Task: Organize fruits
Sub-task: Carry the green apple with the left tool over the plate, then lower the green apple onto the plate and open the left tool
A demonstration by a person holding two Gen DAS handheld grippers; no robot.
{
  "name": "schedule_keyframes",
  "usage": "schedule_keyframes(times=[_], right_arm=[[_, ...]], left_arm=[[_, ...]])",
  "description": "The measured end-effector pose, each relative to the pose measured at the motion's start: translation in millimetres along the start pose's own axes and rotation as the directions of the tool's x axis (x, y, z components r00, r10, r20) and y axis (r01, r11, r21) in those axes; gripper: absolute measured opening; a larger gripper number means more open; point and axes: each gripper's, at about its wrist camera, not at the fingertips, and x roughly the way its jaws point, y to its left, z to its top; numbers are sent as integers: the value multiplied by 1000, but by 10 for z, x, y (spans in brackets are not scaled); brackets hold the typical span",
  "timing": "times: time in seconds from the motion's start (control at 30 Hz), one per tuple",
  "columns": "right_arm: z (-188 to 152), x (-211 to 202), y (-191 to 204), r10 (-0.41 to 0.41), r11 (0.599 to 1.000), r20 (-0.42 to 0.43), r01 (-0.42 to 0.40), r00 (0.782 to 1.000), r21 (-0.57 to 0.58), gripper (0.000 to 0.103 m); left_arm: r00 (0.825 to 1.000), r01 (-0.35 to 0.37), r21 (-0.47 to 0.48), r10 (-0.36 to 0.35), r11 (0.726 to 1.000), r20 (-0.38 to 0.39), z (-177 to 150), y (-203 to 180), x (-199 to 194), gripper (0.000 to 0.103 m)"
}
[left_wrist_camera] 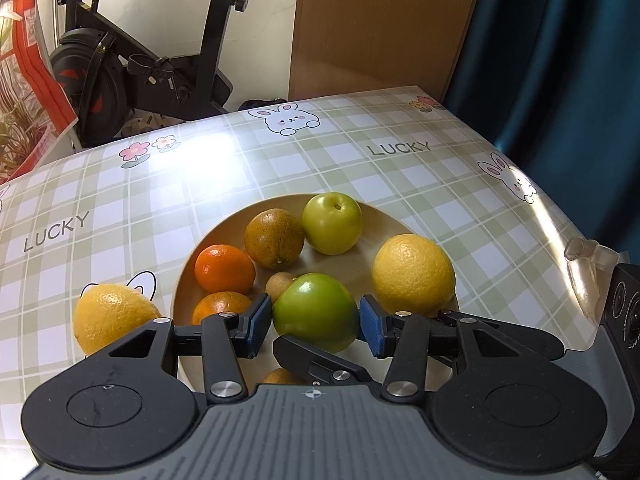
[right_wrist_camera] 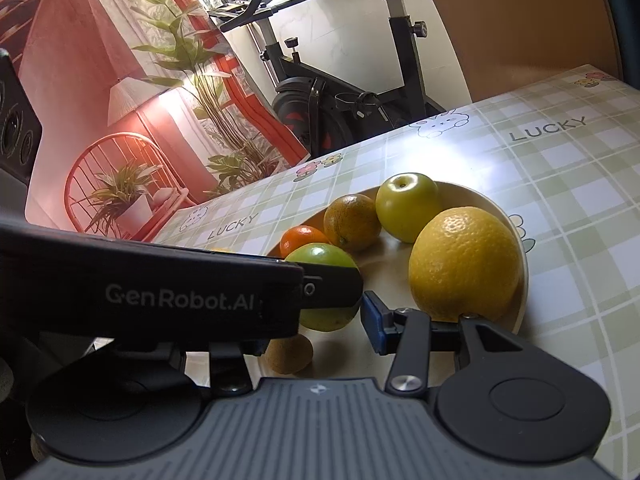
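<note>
A green apple (left_wrist_camera: 316, 308) sits between the blue pads of my left gripper (left_wrist_camera: 316, 322), which is shut on it over the pale bowl (left_wrist_camera: 360, 236). In the bowl lie a big yellow citrus (left_wrist_camera: 414, 274), a paler green apple (left_wrist_camera: 332, 222), a greenish orange (left_wrist_camera: 274, 238), two tangerines (left_wrist_camera: 224, 268) and a small brown fruit (left_wrist_camera: 280, 284). Another yellow citrus (left_wrist_camera: 114, 316) rests on the cloth left of the bowl. My right gripper (right_wrist_camera: 316, 320) is close beside the held apple (right_wrist_camera: 320, 256). Its right pad (right_wrist_camera: 372, 320) shows bare, and the left gripper's body hides its left finger.
The table's far edge (left_wrist_camera: 280, 104) and right corner (left_wrist_camera: 580, 256) are near. The checked tablecloth (left_wrist_camera: 360, 152) lies bare beyond the bowl. An exercise bike (left_wrist_camera: 132, 68) and a wooden panel (left_wrist_camera: 380, 24) stand behind the table. A brown fruit (right_wrist_camera: 290, 354) lies under the right gripper.
</note>
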Motion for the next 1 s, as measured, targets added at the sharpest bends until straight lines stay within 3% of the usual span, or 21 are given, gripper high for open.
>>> schedule_keyframes(times=[0.37,0.6,1.0], right_arm=[[69,97,34,-54,995,29,56,998,-77,47],[101,159,37,-81,989,57,87,995,-123,48],[113,182,68,-106,984,50,112,993,-137,48]], left_arm=[[1000,-10,-24,10,1000,9,128,22,95,51],[999,-43,26,42,999,22,130,-76,119,51],[998,-25,-25,26,999,63,152,71,-42,51]])
